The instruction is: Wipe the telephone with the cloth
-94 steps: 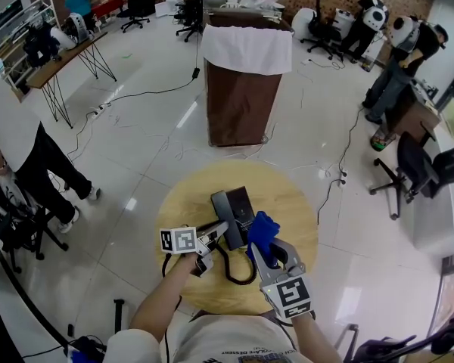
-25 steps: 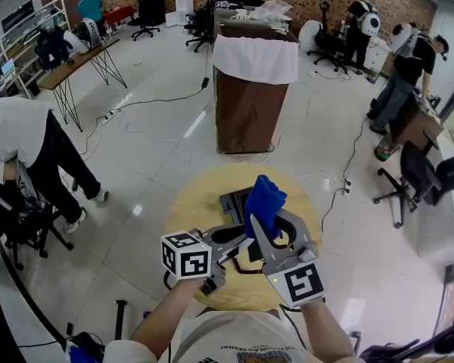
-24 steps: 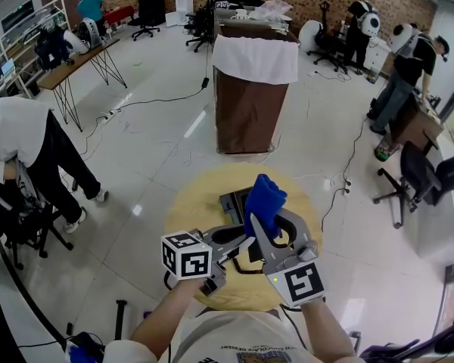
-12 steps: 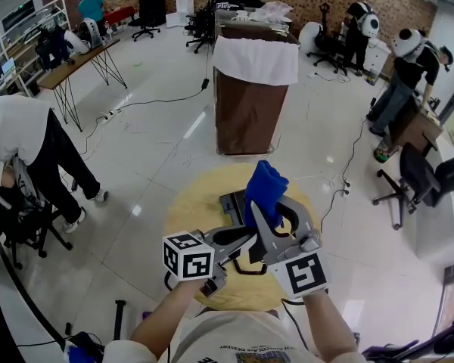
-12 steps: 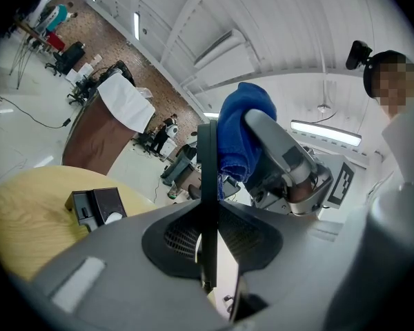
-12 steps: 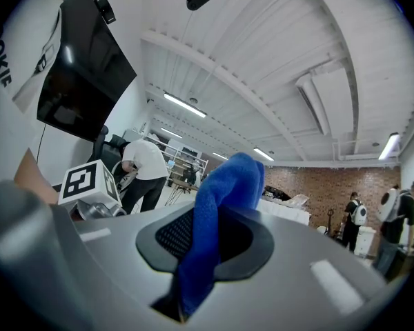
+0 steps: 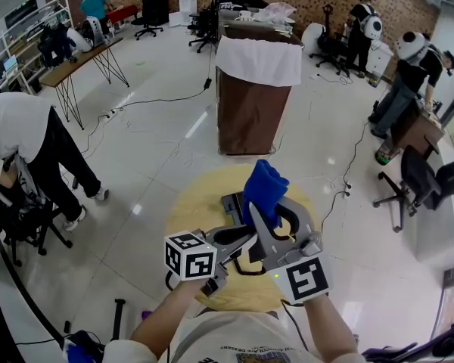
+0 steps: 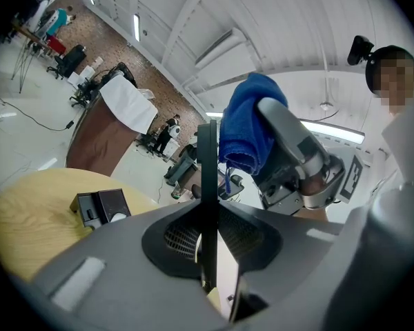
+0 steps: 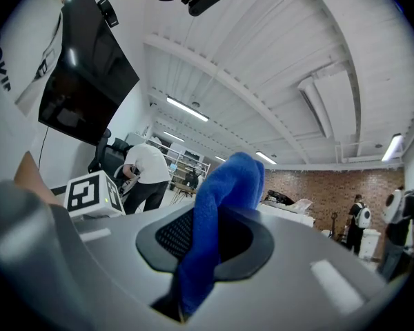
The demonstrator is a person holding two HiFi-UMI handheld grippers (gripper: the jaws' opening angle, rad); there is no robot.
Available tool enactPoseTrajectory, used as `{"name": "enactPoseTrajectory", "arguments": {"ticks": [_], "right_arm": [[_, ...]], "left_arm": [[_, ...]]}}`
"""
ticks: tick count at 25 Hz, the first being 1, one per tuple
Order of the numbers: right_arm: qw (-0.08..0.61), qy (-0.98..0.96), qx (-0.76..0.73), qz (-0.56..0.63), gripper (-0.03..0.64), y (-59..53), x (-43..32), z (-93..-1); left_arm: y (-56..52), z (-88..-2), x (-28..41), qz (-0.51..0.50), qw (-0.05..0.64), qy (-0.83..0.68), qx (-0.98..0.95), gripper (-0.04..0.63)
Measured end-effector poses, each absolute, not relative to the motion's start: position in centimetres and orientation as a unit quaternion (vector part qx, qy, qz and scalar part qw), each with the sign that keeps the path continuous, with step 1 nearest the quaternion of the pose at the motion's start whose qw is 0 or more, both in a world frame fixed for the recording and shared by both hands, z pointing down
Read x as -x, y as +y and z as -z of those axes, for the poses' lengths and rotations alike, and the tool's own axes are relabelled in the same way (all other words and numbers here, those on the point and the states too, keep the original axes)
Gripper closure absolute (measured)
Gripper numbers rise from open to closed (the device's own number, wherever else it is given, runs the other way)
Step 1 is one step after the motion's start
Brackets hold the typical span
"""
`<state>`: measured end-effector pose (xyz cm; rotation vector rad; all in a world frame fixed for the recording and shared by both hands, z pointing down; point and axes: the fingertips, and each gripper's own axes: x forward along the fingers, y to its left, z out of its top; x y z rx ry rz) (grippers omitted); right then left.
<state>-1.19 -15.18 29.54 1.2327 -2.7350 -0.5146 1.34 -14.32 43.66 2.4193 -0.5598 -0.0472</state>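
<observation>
Left gripper (image 8: 208, 236) clamps the black handset (image 8: 207, 161); right gripper (image 9: 210, 243), just right, grips the blue cloth (image 9: 224, 185) above the table (image 7: 193, 203)

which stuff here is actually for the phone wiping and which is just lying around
For the job:
cloth, gripped in the right tongs
handset, gripped in the left tongs
phone base on the table

Just around:
brown cabinet
office chair
floor cables
</observation>
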Motion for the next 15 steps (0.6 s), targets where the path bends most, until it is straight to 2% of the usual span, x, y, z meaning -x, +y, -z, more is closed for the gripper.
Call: {"name": "enactPoseTrajectory", "arguments": {"ticks": [3, 15], "right_arm": [[0.033, -0.911, -0.381, 0.154, 0.555, -13.9, 2.9, -29.4], [0.073, -0.929, -0.343, 0.119, 0.555, -13.0, 5.9, -32.8]], "left_arm": [[-14.5, -43.9, -1.6, 0.01, 0.317, -0.216, -0.923, 0.535], [-14.6, -44.2, -1.9, -0.019, 0.286, -0.232, -0.93, 0.535]]}}
